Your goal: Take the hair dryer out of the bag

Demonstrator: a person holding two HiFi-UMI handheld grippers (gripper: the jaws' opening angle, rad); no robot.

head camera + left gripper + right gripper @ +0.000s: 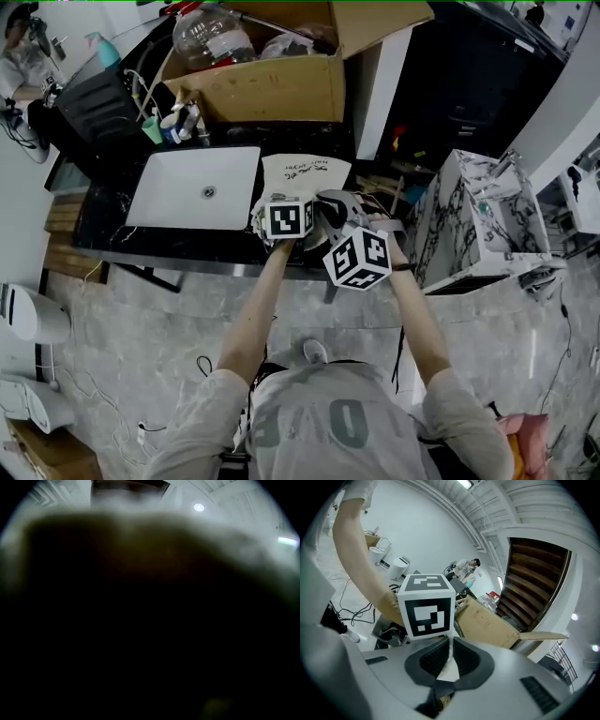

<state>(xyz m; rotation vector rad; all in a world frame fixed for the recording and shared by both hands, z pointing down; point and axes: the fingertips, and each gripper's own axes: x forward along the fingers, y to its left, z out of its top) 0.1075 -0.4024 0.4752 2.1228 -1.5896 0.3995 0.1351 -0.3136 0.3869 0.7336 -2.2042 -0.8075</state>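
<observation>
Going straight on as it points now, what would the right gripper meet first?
Beyond the white bag fabric it pinches, probably the left gripper's marker cube; depth is unclear.

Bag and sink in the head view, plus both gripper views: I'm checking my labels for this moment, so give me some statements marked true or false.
The right gripper has its jaws shut on the edge of the white bag. True.
In the head view the sink lies right of the bag. False: it lies left of it.
A cardboard box stands beyond the sink. True.
The left gripper view is bright and sharp. False: it is almost all dark.
</observation>
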